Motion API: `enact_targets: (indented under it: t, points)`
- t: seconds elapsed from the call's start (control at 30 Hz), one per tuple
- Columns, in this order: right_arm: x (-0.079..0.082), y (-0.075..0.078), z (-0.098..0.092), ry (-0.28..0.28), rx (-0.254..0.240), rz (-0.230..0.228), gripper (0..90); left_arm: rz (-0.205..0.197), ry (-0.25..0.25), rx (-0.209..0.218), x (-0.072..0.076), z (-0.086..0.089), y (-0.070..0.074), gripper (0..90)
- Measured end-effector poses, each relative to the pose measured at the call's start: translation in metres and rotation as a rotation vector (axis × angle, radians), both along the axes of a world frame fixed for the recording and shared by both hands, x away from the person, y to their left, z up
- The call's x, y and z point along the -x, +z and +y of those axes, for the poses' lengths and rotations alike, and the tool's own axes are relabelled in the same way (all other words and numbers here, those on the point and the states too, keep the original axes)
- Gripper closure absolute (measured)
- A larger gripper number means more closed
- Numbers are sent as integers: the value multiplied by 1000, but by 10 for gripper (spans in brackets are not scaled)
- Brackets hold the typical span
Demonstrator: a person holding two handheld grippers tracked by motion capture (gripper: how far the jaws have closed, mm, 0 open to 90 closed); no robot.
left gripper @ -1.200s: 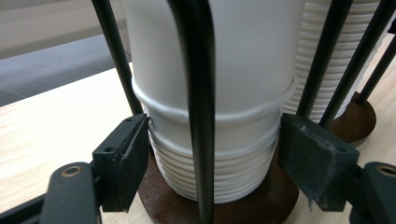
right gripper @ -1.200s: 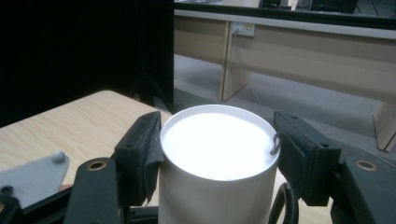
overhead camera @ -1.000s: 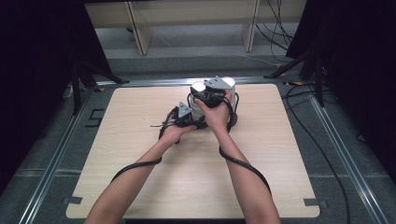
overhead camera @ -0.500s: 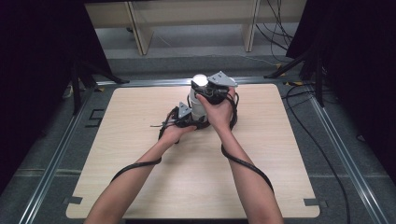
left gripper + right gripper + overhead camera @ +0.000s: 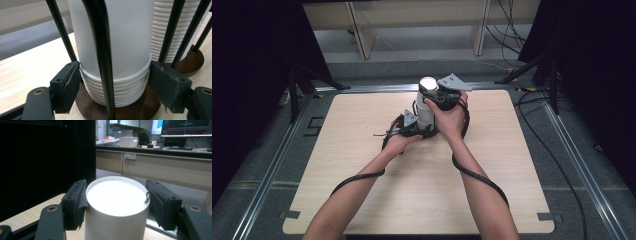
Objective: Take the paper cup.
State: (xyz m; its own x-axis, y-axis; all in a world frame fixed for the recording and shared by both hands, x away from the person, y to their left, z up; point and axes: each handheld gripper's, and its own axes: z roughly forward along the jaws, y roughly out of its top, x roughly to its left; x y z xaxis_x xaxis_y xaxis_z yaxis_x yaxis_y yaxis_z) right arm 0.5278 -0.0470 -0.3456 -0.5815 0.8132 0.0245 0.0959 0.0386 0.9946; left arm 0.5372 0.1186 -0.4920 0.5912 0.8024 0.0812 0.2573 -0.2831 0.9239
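Right fingers: I see my right gripper (image 5: 116,202) clamped on the upturned base end of a white paper cup (image 5: 116,212), one pad pressed against each side just under the rim of the base.
Left fingers: my left gripper (image 5: 115,83) has its pads (image 5: 67,85) set against the ribbed rims at the bottom of the nested cup stack (image 5: 116,92); they look to be pinching it, though the right pad's contact is hard for me to judge behind the black rod (image 5: 100,50).
Lifted cup: in the high view the white paper cup (image 5: 427,100) stands upright, raised above the rest, with my right gripper (image 5: 446,95) at its top and my left gripper (image 5: 409,125) low at its foot.
Cup stack: it sits on a round dark wooden base (image 5: 140,107), fenced in by thin black upright rods.
Second stack: another column of white cups (image 5: 167,32) stands just beside the first, on its own dark base (image 5: 192,60), behind more rods.
Hands: my right hand (image 5: 449,117) wraps around the upper gripper; my left hand (image 5: 399,142) holds the lower one near the tabletop.
Table: the holder stands toward the far middle of the light wooden table (image 5: 362,185).
Cables: a black cable (image 5: 482,177) trails along my right forearm.
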Motion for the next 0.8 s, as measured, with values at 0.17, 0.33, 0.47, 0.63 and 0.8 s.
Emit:
enact_targets:
  t: [0.17,0.33,0.47,0.63,0.8]
  points:
    - [4,3,0,11,-23,2,360,6,-7,20,-1,0,0,254]
    - [9,6,-3,21,-41,19,359,-1,-22,23,7,3,0,204]
    - [12,4,-4,25,-45,23,359,-3,-24,6,18,8,3,159]
    - [16,6,-8,41,-42,8,359,-12,-29,-15,31,17,7,144]
    - [24,7,-12,43,-53,33,359,-12,-28,-19,48,34,13,143]
